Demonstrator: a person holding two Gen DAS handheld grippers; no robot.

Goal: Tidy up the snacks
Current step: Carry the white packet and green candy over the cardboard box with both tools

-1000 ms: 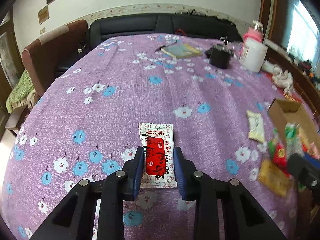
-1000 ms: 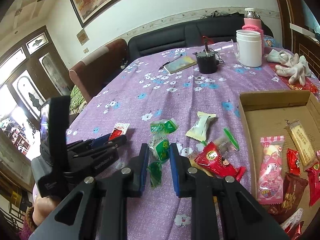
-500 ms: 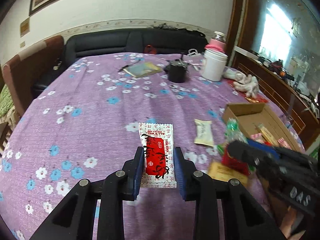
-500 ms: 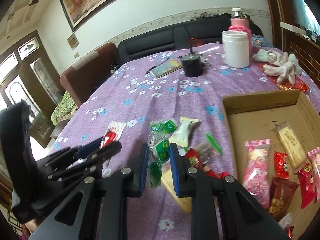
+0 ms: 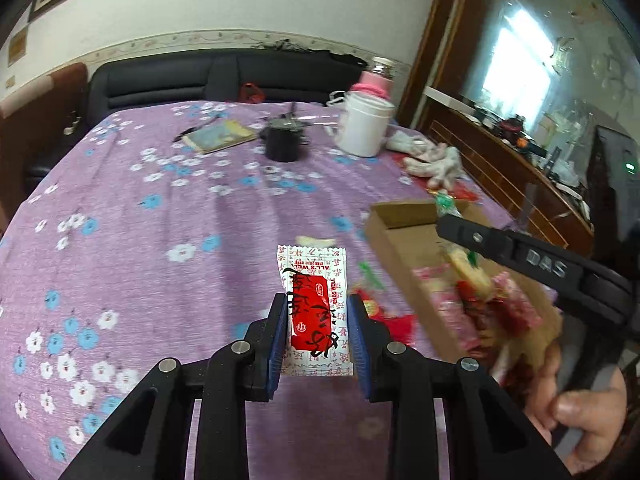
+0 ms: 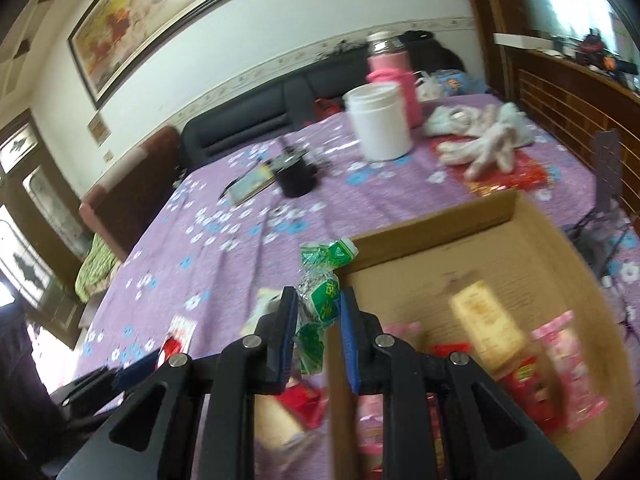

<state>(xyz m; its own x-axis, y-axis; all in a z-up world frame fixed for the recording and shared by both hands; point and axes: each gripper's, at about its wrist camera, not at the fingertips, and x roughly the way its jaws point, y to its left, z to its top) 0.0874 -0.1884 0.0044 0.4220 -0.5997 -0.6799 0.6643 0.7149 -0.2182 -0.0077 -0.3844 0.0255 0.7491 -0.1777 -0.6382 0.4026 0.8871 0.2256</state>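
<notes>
I hold two snacks at once, one in each claw, so that a single trip to the cardboard box (image 6: 432, 232) clears two pieces off the purple flowered cloth (image 5: 160, 220).

My left gripper (image 5: 318, 332) is nearly closed, its blue pads pressed on the long edges of a flat red-and-white packet (image 5: 316, 312). Gripping it by the edges keeps it upright between the fingers, most of it standing out ahead of the tips, so it should drop cleanly when I let go. The box lies ahead and to the right of this claw, with my right claw between.

My right gripper (image 6: 318, 312) is pinched almost fully closed on a green-and-clear wrapped candy (image 6: 320, 292); its twisted end pokes up past the tips and another tail hangs below. This claw hangs at the box's near-left corner, the candy just about over the wall. Inside, to the right, lie pink, red and tan packets (image 6: 486, 324), so I judge the open floor beyond the tips the place to release. A few loose snacks (image 6: 296, 400) remain on the cloth below, left of the box.
</notes>
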